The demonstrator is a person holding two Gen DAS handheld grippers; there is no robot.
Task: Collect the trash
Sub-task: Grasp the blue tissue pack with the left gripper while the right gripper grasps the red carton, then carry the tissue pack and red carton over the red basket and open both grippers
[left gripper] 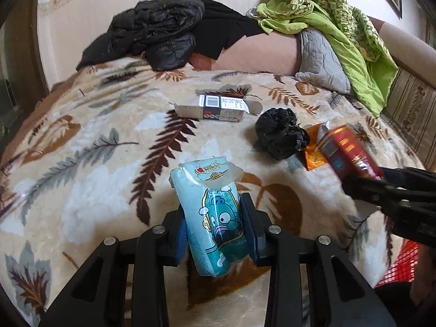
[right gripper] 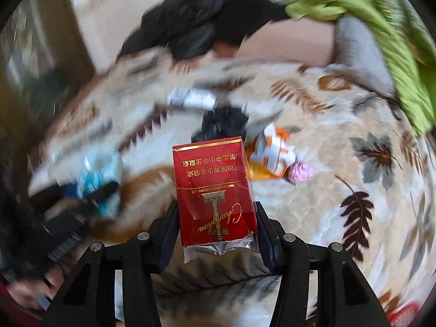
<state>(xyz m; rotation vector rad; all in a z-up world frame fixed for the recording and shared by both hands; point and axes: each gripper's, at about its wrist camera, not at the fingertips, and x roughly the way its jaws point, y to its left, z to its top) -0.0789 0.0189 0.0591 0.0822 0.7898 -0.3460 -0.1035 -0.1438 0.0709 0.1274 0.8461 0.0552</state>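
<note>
My left gripper (left gripper: 216,227) is shut on a light blue tissue pack (left gripper: 211,218) with a cartoon face, held above the bed blanket. My right gripper (right gripper: 215,223) is shut on a red cigarette pack (right gripper: 214,190), also seen at the right in the left wrist view (left gripper: 346,150). On the blanket lie a flattened white box (left gripper: 215,107), a crumpled black bag (left gripper: 279,133), an orange wrapper (left gripper: 313,158) and a pink paper ball (right gripper: 299,171). The right wrist view is blurred.
The bed carries a leaf-patterned blanket (left gripper: 95,150). A black jacket (left gripper: 155,32), a grey pillow (left gripper: 318,57) and a green blanket (left gripper: 340,27) lie at the far end. A red mesh object (left gripper: 400,264) shows at the right edge.
</note>
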